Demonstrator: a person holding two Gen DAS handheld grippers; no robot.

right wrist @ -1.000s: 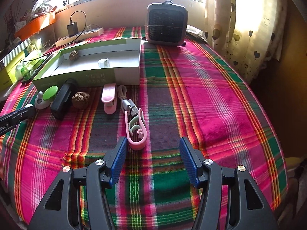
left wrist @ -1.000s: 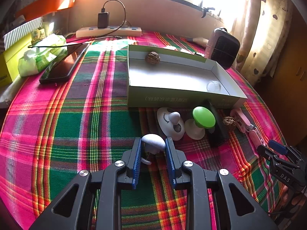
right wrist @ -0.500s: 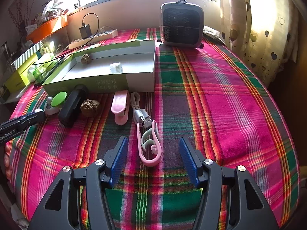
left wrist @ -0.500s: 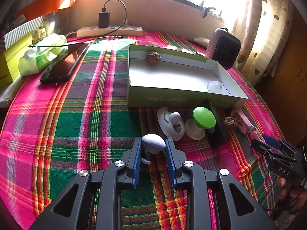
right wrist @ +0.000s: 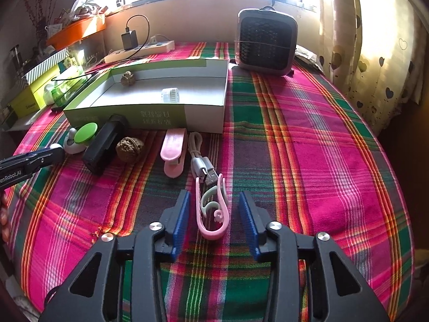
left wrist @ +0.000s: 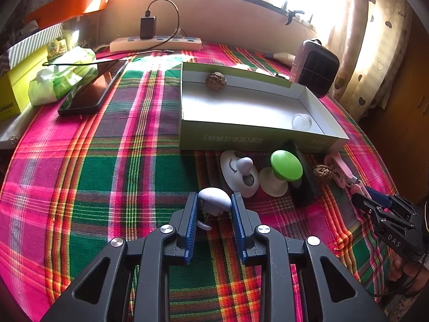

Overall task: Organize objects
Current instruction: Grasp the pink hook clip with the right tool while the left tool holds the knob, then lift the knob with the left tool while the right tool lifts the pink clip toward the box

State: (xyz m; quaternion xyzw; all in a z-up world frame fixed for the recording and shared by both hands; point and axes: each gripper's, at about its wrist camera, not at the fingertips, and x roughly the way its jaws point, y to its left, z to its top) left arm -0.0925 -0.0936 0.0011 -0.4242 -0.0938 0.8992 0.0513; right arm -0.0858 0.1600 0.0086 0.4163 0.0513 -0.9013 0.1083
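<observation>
My left gripper (left wrist: 214,201) is shut on a pale grey mushroom-shaped knob (left wrist: 214,198), low over the plaid cloth. The jaws of my right gripper (right wrist: 214,197) are closing, with a pink loop clip (right wrist: 211,214) lying between them. Its pads stand clear of the clip on both sides. The open green-and-white box (left wrist: 254,135) holds a walnut (left wrist: 215,80) and a small clear cap (left wrist: 301,120). In front of it lie a white suction disc (left wrist: 240,173), a green knob (left wrist: 285,165), a black block (left wrist: 303,185), a second walnut (right wrist: 130,149), a pink clip (right wrist: 174,153) and a USB cable (right wrist: 201,161).
A small fan heater (right wrist: 265,44) stands behind the box at the right. A power strip (left wrist: 155,44) with a charger lies along the back wall. A phone (left wrist: 88,94), a tissue pack (left wrist: 61,80) and boxes crowd the left edge. A curtain hangs at the right.
The right gripper's jaws have narrowed and now flank the pink loop clip, which lay just ahead of them before. The left gripper holds the grey knob as before.
</observation>
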